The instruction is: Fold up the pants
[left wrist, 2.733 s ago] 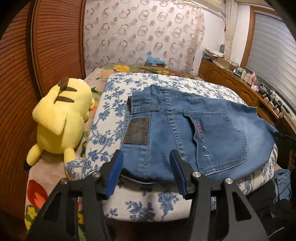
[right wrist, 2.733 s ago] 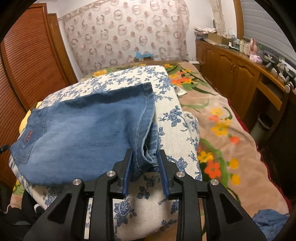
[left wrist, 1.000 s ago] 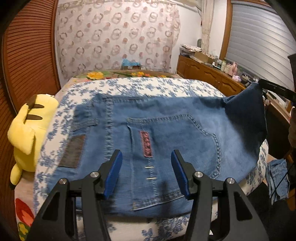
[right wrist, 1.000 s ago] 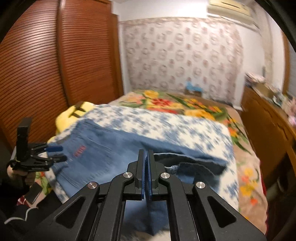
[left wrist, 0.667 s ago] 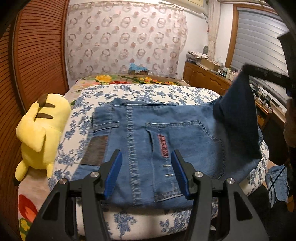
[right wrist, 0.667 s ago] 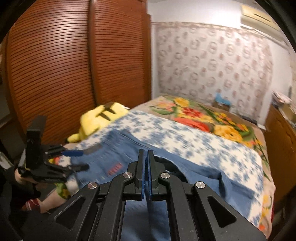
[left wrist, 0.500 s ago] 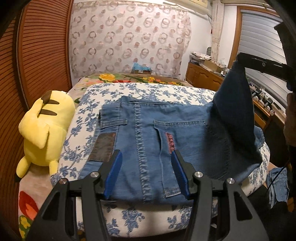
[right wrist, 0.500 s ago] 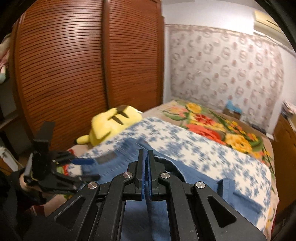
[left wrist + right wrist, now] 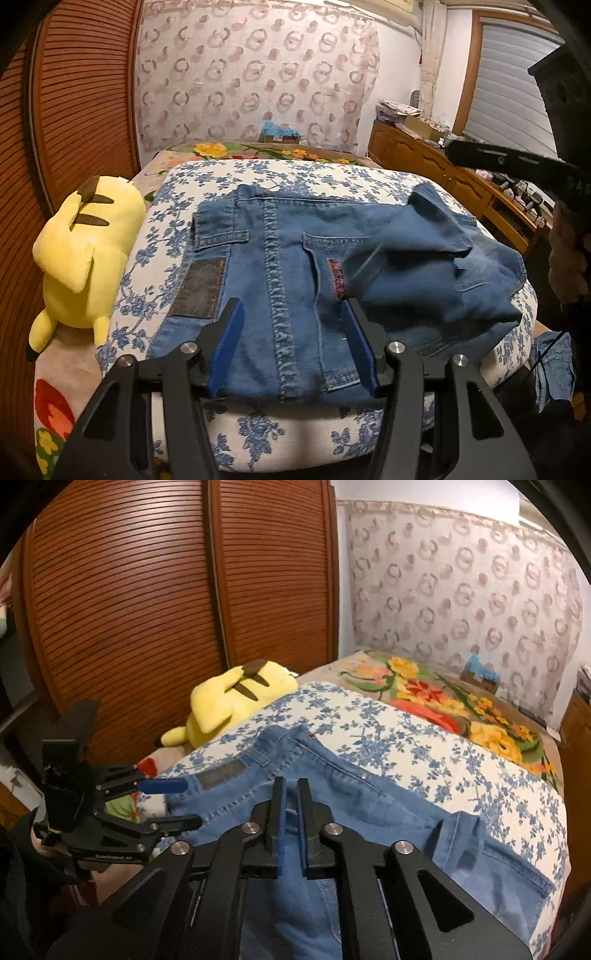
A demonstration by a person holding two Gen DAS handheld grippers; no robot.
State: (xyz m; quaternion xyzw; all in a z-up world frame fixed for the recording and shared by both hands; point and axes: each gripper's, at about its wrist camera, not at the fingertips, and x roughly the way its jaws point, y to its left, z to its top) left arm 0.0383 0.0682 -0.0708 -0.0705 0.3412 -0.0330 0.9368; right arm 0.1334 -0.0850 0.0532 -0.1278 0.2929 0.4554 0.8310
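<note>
Jeans: one pair; plush: one; left tongs, right tongs: both apart, empty.

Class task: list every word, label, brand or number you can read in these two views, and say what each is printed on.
"GenRobot.AI", as best it reads: small white print on the body of the left gripper.
Red tag on the jeans pocket: lettering too blurred to read.
Dark waistband patch: nothing legible.
</note>
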